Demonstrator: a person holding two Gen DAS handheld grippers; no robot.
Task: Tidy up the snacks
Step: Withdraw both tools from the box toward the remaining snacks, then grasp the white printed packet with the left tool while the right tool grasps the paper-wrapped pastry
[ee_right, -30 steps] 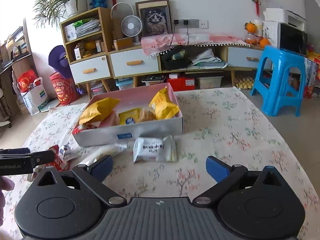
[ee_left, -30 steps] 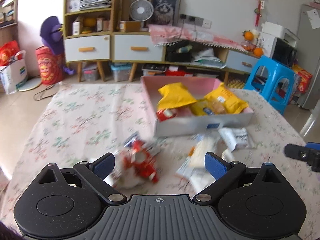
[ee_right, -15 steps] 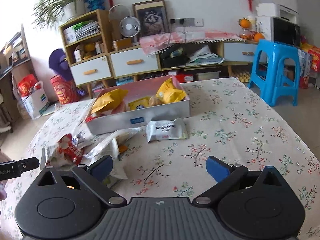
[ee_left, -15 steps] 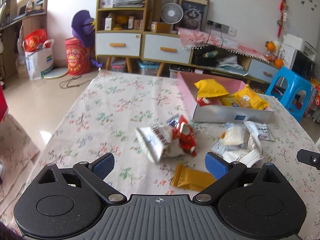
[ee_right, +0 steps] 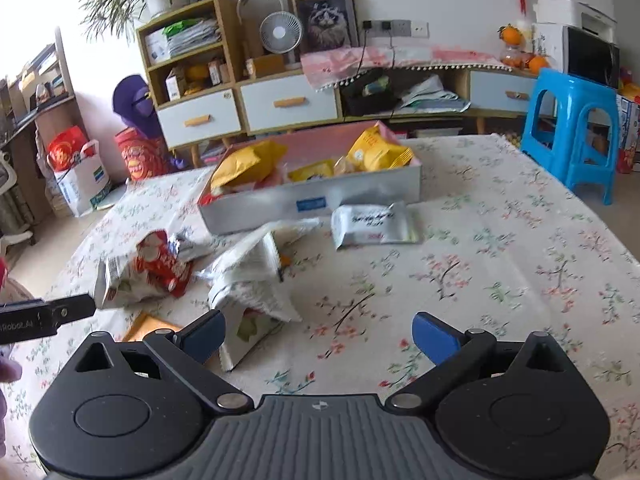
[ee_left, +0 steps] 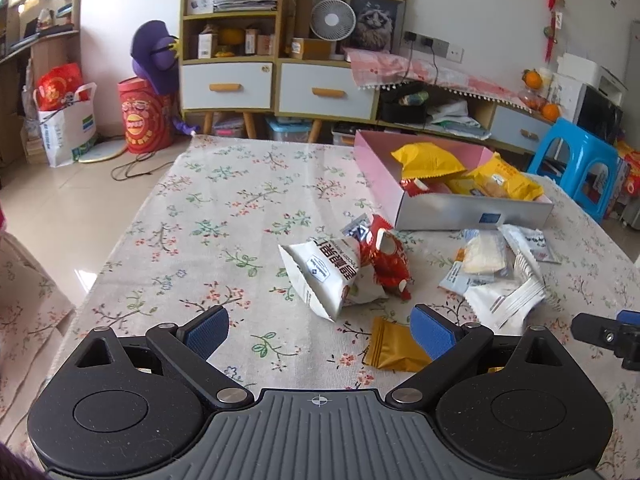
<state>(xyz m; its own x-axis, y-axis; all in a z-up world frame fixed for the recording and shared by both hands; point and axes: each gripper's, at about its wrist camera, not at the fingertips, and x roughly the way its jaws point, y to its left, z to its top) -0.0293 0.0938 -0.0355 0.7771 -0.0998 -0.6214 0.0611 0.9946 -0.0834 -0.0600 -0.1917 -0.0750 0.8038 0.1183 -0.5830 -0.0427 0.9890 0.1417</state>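
Note:
A pink-lined grey box (ee_left: 472,210) (ee_right: 360,194) on the flowered tablecloth holds yellow snack bags (ee_left: 426,158) (ee_right: 378,152). Loose snacks lie in front of it: a white bag (ee_left: 324,276) against a red packet (ee_left: 390,260) (ee_right: 160,258), a gold packet (ee_left: 394,346) (ee_right: 148,326), white packets (ee_left: 504,296) (ee_right: 252,276) and a flat white pouch (ee_right: 372,224). My left gripper (ee_left: 320,330) is open, low over the cloth just short of the white bag, its right pad beside the gold packet. My right gripper (ee_right: 318,336) is open and empty, its left pad next to the white packets.
A blue plastic stool (ee_right: 572,120) (ee_left: 576,164) stands off the table's far right corner. Cabinets with drawers (ee_left: 280,88) line the back wall. The table's left edge (ee_left: 132,216) drops to the tiled floor. Bare cloth lies right of the snacks (ee_right: 500,260).
Both grippers have drawn back from the box toward the near side of the table, so more snacks show. The white bag and red packet now lie loose ahead of the left gripper.

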